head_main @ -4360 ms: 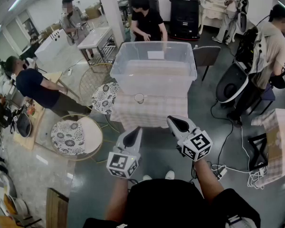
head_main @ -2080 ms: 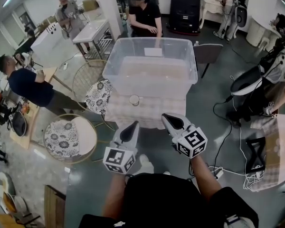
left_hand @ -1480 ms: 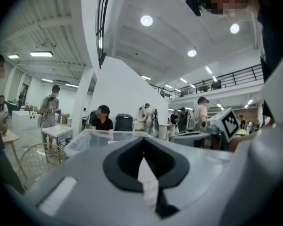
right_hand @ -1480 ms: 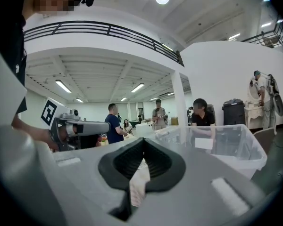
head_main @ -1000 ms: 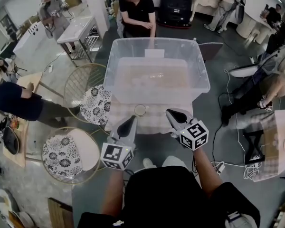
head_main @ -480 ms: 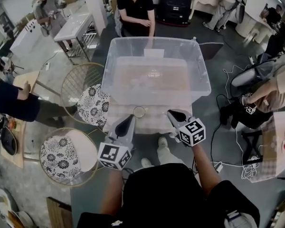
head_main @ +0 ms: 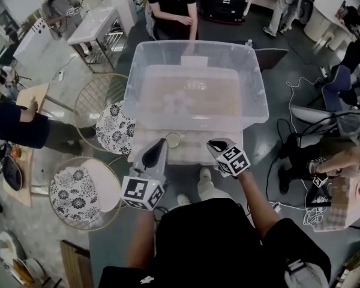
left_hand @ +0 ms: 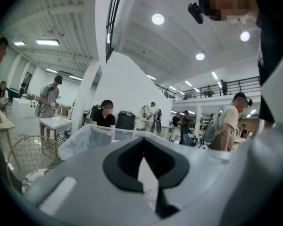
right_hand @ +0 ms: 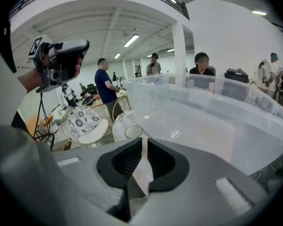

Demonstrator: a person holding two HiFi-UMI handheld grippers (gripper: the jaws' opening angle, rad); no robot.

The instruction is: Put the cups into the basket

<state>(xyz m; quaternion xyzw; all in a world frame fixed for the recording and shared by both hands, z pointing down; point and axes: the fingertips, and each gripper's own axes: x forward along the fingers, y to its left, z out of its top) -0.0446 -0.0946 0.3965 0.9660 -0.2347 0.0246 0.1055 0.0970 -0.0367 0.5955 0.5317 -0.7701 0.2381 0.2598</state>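
Observation:
A clear cup (head_main: pixel 173 140) stands upright on the checked tablecloth (head_main: pixel 195 153), just in front of the big clear plastic bin (head_main: pixel 252 110). My left gripper (head_main: pixel 161 143) points at the table's near edge, a little left of the cup, its jaws together and empty. My right gripper (head_main: pixel 212 144) hovers to the cup's right; its jaws are opening to a narrow slit with nothing between them. In the right gripper view the cup (right_hand: pixel 134 131) sits ahead beside the bin (right_hand: pixel 212 126), beyond the right gripper (right_hand: pixel 142 142). The left gripper (left_hand: pixel 143 142) faces the bin (left_hand: pixel 85 138).
Two round chairs with floral cushions (head_main: pixel 113 128) (head_main: pixel 73 188) and a wire chair (head_main: pixel 96 101) stand left of the table. A person in black (head_main: pixel 171 5) sits behind the bin. Cables (head_main: pixel 300 215) lie on the floor at the right.
The bin and table have drawn nearer in the head view. Both grippers have moved forward, up to the table's near edge on either side of the cup.

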